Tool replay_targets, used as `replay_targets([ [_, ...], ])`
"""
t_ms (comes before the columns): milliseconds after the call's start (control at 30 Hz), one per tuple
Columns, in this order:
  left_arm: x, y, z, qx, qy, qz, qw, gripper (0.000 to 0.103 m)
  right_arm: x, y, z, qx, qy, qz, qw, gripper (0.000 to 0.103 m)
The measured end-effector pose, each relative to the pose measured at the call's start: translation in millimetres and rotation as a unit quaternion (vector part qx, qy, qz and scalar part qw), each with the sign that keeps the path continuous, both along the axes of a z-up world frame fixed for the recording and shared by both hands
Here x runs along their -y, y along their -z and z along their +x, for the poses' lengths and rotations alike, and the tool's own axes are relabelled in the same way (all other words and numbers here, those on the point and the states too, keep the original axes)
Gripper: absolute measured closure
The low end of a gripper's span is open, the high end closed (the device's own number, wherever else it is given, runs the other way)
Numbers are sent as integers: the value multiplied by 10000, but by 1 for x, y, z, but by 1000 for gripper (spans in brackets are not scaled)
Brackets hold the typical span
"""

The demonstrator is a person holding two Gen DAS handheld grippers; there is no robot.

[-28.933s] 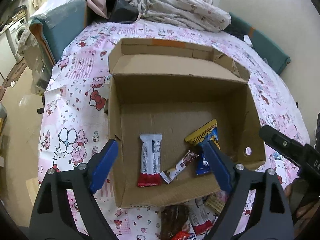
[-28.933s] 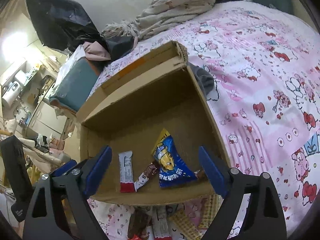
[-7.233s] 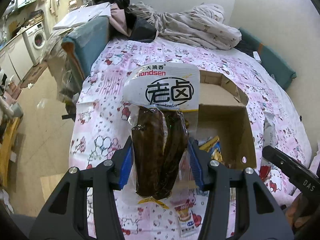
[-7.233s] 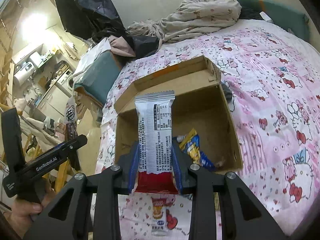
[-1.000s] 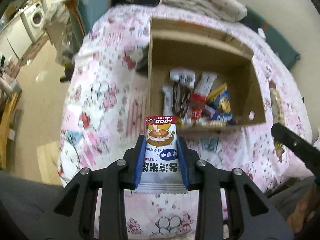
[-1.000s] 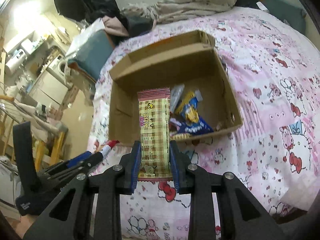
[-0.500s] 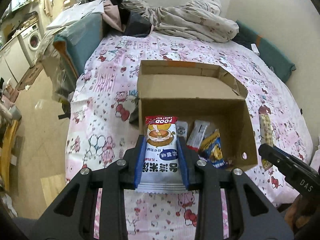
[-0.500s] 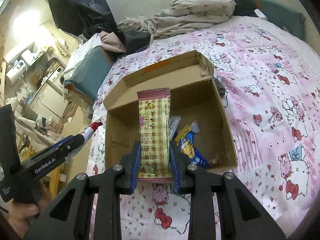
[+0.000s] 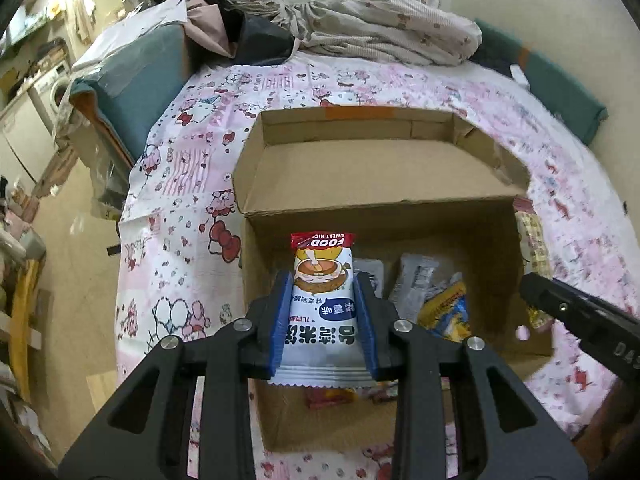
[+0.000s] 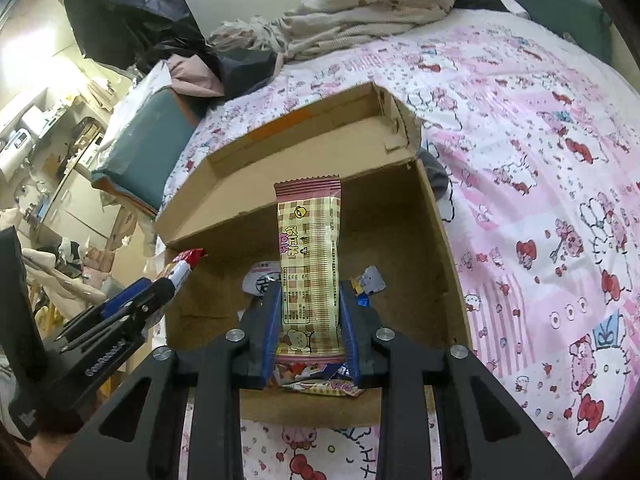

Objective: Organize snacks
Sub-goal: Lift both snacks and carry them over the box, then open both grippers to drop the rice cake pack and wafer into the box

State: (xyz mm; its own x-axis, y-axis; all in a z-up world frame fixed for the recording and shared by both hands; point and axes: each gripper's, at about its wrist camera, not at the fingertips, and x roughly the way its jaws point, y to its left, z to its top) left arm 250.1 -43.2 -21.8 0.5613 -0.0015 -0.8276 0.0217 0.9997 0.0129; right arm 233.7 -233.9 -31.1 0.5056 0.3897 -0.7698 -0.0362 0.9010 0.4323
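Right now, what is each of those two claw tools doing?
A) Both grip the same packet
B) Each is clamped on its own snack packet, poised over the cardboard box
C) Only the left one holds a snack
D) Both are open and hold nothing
B: the left gripper pinches a white and blue packet, the right gripper a checked wafer packet, both over the cardboard box.
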Motion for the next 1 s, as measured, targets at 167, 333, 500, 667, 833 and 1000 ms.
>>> replay_targets([
  [167, 9, 27, 6, -193, 309, 87, 9993, 76, -4, 23, 6, -331, -86, -6, 9994, 74],
  [333, 12, 36, 9, -308, 275, -7, 9991, 75, -6, 51, 11, -821, -105, -143, 9965, 74],
  [500, 14, 43, 11, -342, 326, -40, 9989, 75, -4, 69, 13, -1139, -70, -132, 9934, 74],
  [667, 13, 44, 11, -359, 309, -131, 9988, 75, -5, 69, 14, -1129, -99, -60, 9935, 73],
  [833, 12, 41, 7, -295, 327, -133, 9989, 75, -3, 64, 12, -1065, -131, -49, 9942, 71],
  [1000, 9, 33, 4, -245, 310, -243, 9989, 54, 3, 54, 8, -931, -93, 181, 9954, 71],
])
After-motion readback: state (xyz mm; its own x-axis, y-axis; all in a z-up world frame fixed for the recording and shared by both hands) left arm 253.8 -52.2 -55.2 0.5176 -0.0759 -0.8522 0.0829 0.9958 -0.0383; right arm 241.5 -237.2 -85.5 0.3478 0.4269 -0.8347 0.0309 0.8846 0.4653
